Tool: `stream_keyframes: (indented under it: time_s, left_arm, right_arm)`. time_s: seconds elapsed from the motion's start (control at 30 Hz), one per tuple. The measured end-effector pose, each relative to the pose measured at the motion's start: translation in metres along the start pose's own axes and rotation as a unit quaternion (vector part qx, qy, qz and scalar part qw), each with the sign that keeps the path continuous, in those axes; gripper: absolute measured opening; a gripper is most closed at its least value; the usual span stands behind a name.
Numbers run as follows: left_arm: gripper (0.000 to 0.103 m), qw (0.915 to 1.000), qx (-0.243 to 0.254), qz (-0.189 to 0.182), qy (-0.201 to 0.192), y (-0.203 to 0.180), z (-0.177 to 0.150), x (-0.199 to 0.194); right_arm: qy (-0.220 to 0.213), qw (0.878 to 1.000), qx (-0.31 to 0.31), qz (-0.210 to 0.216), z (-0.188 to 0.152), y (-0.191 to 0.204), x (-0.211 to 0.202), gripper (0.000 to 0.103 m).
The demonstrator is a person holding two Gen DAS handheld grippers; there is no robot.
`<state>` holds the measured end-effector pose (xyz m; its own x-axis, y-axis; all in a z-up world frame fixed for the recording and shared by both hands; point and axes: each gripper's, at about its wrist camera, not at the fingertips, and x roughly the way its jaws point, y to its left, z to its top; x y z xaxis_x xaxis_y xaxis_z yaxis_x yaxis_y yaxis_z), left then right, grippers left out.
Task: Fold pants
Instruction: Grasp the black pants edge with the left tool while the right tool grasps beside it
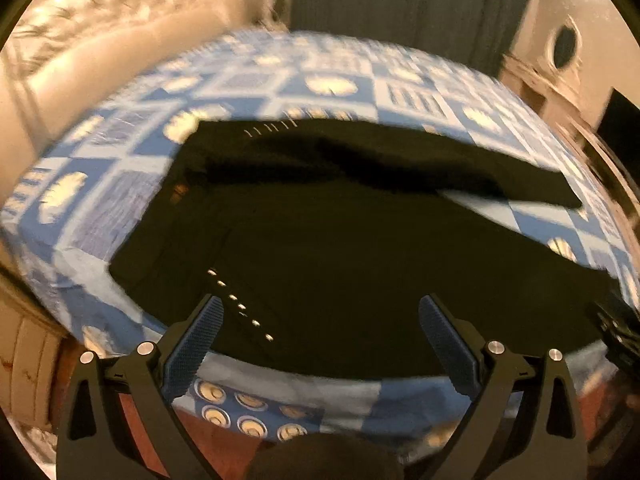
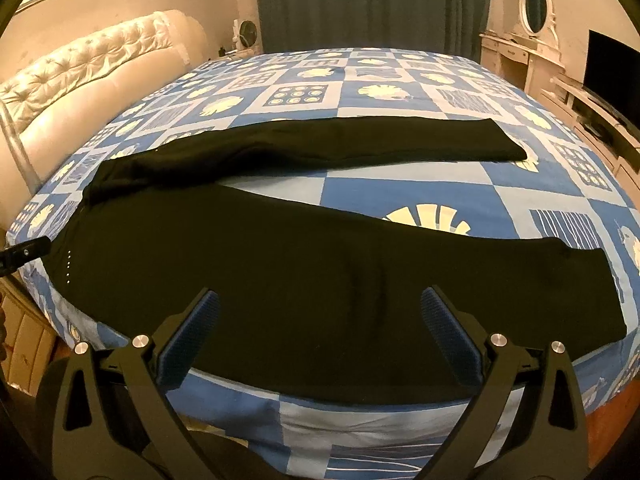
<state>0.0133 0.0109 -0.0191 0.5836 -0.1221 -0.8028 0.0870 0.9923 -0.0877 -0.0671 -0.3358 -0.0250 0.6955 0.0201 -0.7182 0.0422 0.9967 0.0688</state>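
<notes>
My left gripper (image 1: 320,320) is wide open and holds nothing, up over the waist end of the black pants (image 2: 280,264). My right gripper (image 2: 320,316) is wide open too, over the near leg. The pants lie flat along the bed's (image 2: 400,196) near edge, legs spread apart. The left view is blurry, so I think it isn't touching.
</notes>
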Motion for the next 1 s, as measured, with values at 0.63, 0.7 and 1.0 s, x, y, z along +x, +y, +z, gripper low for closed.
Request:
stream_keyframes:
  time_s: [0.63, 0.7, 1.0]
  left_arm:
    - [0.097, 0.9856, -0.099, -0.120, 0.066, 0.248, 0.174, 0.169]
    - [0.097, 0.9789, -0.124, -0.143, 0.078, 0.265, 0.179, 0.194]
    - [0.097, 0.9666, -0.099, -0.222, 0.080, 0.256, 0.209, 0.220]
  right_arm:
    - [-0.008, 0.996, 0.005, 0.086, 0.093, 0.018, 0.060, 0.101]
    - [-0.007, 0.996, 0.007, 0.090, 0.103, 0.021, 0.072, 0.101]
    - [0.015, 0.993, 0.014, 0.117, 0.117, 0.029, 0.123, 0.101]
